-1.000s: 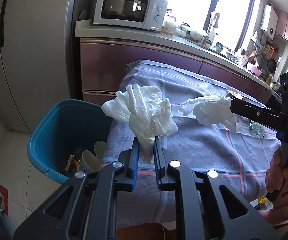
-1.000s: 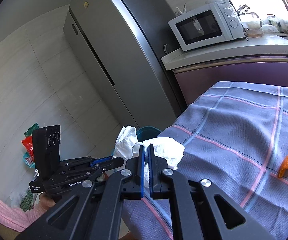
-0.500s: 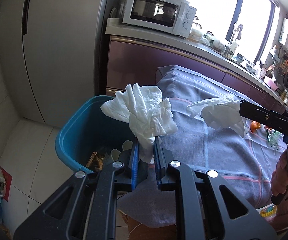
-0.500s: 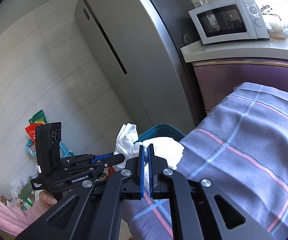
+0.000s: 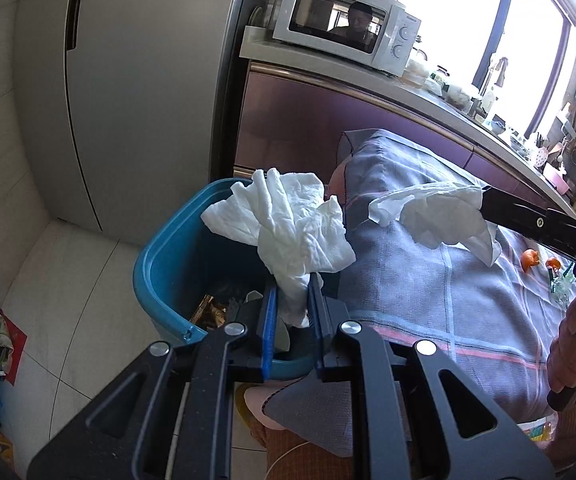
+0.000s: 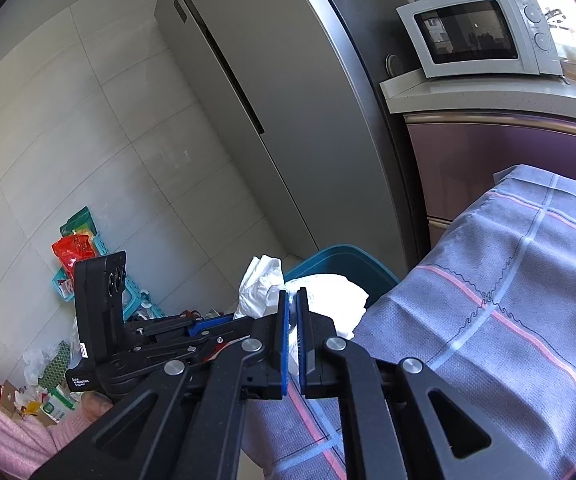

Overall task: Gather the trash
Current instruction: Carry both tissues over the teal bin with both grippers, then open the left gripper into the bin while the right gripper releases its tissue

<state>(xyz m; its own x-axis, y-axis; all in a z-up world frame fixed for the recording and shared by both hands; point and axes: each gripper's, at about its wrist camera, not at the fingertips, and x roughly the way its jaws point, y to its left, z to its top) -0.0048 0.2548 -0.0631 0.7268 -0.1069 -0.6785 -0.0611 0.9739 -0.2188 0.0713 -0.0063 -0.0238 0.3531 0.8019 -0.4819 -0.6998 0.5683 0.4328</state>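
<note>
Tissue in the left wrist view: we see the left gripper (image 5: 291, 300) with its jaws nearly closed, pinching the lower tail of a crumpled white tissue (image 5: 288, 228) that fans out above the blue pads, directly over the near rim of the teal bin (image 5: 159, 264). We judge the tissue to be very light, soft and easily torn, so a firm pinch on a bunched fold is the right hold; a loose corner would likely slip or rip. The bin is smooth moulded plastic with rounded corners, and holds scraps including something golden and crinkled. Beside it, the table carries a grey-blue woven cloth (image 5: 428, 280) with pink and pale stripes; small orange peel pieces (image 5: 530, 258) lie further along it. The right gripper (image 5: 484, 208) enters from the right, holding a second tissue (image 5: 440, 220) above the cloth, near the bin but not yet over it. In the right wrist view, we see the right gripper (image 6: 292, 300) fully closed on that second tissue (image 6: 336, 296), whose puffed bulk sits beyond the fingertips, with the bin (image 6: 340, 258) just behind. The left gripper (image 6: 231, 322) shows to the left with its tissue (image 6: 259, 288). A matt grey fridge (image 6: 271, 112) and white microwave (image 6: 476, 28) stand behind.
</note>
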